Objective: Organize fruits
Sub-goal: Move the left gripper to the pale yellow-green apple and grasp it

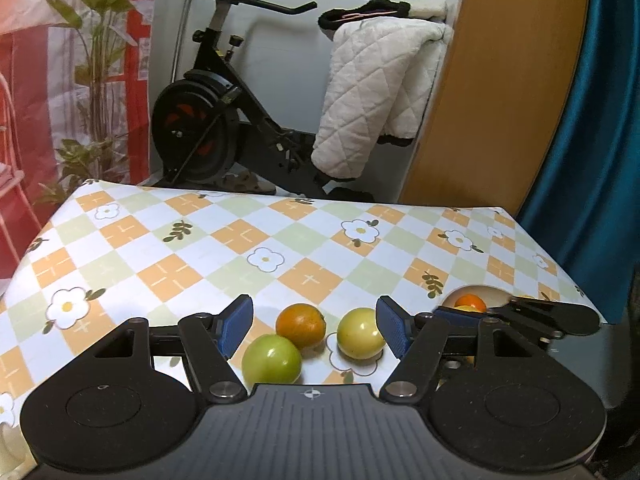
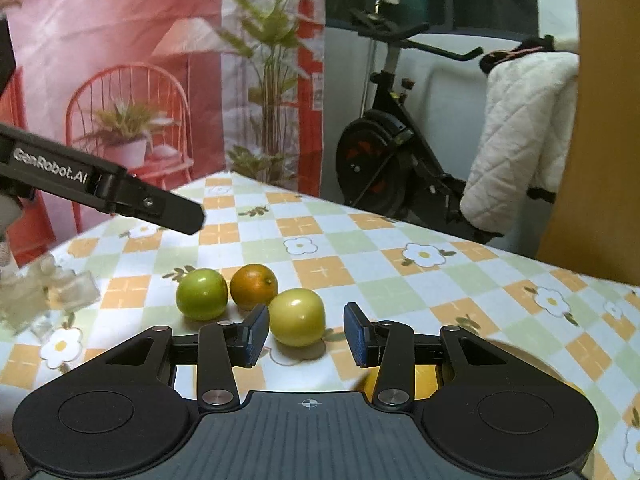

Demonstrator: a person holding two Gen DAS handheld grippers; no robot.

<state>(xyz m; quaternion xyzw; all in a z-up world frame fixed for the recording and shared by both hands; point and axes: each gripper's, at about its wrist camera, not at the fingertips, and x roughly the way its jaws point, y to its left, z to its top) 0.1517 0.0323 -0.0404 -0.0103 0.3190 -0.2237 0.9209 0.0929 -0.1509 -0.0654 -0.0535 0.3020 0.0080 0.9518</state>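
three fruits loose on the worktop, both grippers empty

from my left gripper [image 1: 316, 326] camera i see its blue pads spread wide with nothing pressed between them. beyond the tips, on the checked floral worktop [image 1: 168, 240], lie a green apple [image 1: 272, 360], an orange [image 1: 301, 325] just behind it and touching it, and a yellow-green apple [image 1: 360, 333] a little to the right, close to the right pad. at the right edge a pale bowl [image 1: 490, 294] holds another orange [image 1: 470, 302], partly hidden by my other gripper's finger.

my right gripper [image 2: 306, 334] is also parted and holds nothing; the yellow-green apple sits just past its left pad, not pinched. under its right finger something yellow shows, but i cannot tell what it is. an exercise bike [image 1: 208, 120] stands behind the worktop.
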